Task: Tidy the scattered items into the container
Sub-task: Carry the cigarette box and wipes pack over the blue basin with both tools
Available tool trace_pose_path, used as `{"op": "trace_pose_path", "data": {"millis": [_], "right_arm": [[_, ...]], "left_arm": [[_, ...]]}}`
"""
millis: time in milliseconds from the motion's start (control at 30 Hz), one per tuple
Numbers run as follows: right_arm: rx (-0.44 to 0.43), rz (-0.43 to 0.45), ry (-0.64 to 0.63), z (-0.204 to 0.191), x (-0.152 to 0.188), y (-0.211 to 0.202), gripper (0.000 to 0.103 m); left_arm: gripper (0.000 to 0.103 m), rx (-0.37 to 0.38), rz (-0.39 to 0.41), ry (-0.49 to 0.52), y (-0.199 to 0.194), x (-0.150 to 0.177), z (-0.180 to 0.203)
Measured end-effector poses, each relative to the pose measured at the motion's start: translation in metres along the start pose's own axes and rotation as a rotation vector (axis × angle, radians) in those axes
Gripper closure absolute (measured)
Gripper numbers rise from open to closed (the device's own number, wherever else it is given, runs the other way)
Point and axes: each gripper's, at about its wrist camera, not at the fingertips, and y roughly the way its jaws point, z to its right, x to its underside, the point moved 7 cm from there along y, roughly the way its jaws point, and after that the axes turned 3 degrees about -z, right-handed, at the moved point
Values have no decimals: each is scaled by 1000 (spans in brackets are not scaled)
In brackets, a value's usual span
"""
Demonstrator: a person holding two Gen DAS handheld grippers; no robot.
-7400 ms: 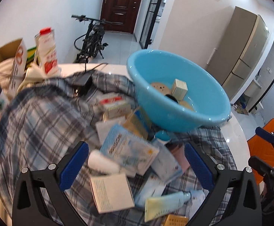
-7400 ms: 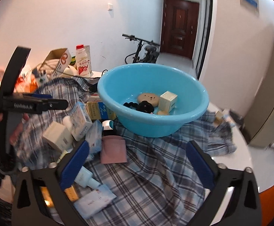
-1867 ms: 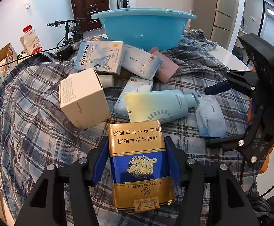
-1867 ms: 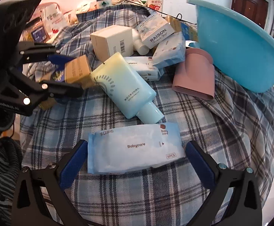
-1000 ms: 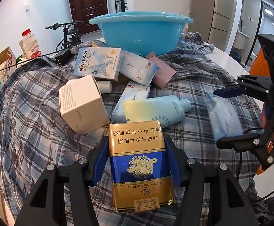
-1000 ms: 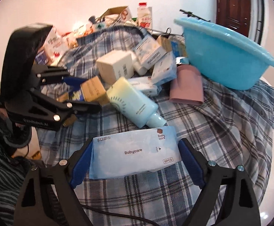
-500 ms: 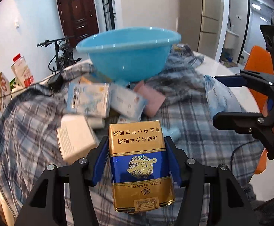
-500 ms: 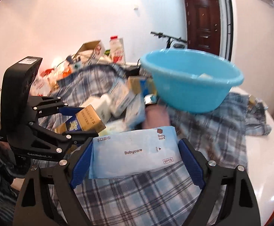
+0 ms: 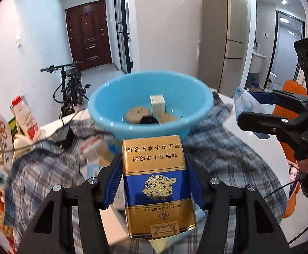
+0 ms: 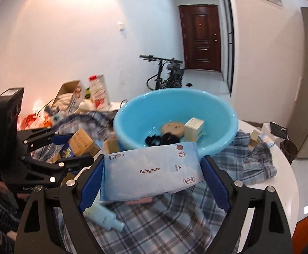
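**Basin (image 9: pixel 103 105) drop: two loads inbound, a few ways to miss**

Basin sits on the plaid cloth (image 9: pixel 227 154) toward the far edge of the round white table (image 10: pixel 285 182), upright. Already inside: a small cream box (image 9: pixel 157 105), a tan round piece (image 9: pixel 137 114), something black (image 9: pixel 148 119).

Left gripper (image 9: pixel 154 180): jaws partly closed, blue pads clamped on both sides of the gold-and-blue cigarette carton (image 9: pixel 156 182). Carton is off the table, short of the basin's near rim.

Right gripper (image 10: pixel 151 175): jaws wide, pads pressing the two short ends of the Babycare wipes pack (image 10: pixel 151 169). Pack is airborne too, in front of the near rim.

Risks as I read them:
- Wipes pack is soft and held only by its ends. It looks bowed, so it could fold or slip out before clearing the rim and land back on the cloth.
- Both grippers converge on the same rim section. Tools or loads could clip each other.
- Carton is long and sticks out past the pads. An early release, or a low approach, catches the rim and tips the light plastic basin, or the carton bounces out.
- Basin rests on loose, bunched cloth near the far edge, so a rim hit could slide it.
- Blue tube (image 10: pixel 103 216) and other items remain on the cloth below. A dropped load just adds to the pile.
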Motion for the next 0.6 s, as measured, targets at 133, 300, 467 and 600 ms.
{"op": "trace_pose_path", "data": {"millis": [133, 300, 467, 600], "right_arm": [[30, 60, 44, 8, -13, -3, 16], [41, 103, 104, 15, -21, -3, 16], [118, 187, 203, 37, -33, -11, 16], [221, 303, 203, 46, -43, -31, 15]], "left_arm": [[43, -18, 31, -30, 7, -22, -8], [43, -12, 67, -57, 5, -40, -12], [43, -26, 87, -53, 3, -53, -13], [43, -25, 99, -56, 0, -58, -13]]}}
